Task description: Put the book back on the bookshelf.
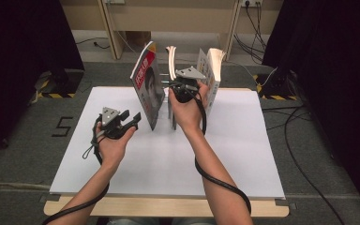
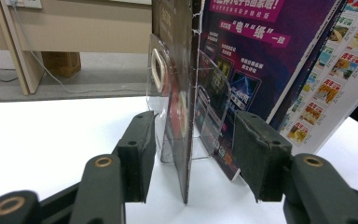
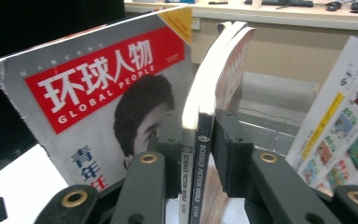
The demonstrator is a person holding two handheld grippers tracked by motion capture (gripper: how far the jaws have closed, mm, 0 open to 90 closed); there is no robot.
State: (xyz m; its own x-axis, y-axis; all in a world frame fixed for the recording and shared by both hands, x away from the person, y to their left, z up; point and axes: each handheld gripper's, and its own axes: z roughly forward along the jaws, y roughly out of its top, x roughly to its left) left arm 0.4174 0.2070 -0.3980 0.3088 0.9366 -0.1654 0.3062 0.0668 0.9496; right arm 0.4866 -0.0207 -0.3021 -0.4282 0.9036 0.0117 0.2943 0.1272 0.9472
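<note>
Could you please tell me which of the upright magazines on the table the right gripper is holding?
The middle pair with "Science Fiction World" spines; the right gripper clamps them, between the red Global People magazine and the cartoon-covered one.

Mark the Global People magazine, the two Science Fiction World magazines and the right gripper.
Global People magazine [image 3: 98, 88]: right gripper view, red title band on its cover.
Science Fiction World magazines [image 3: 196, 154]: right gripper view, their spines.
Right gripper [image 3: 196, 163]: right gripper view, midway between the fingertips.

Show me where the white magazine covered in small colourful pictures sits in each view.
High view: the white magazine stands far middle, right of the right hand.
Left gripper view: far right, behind the purple cover.
Right gripper view: right edge, beside the two spines the right tool clamps.
Shared landmark: the white tabletop.
</note>
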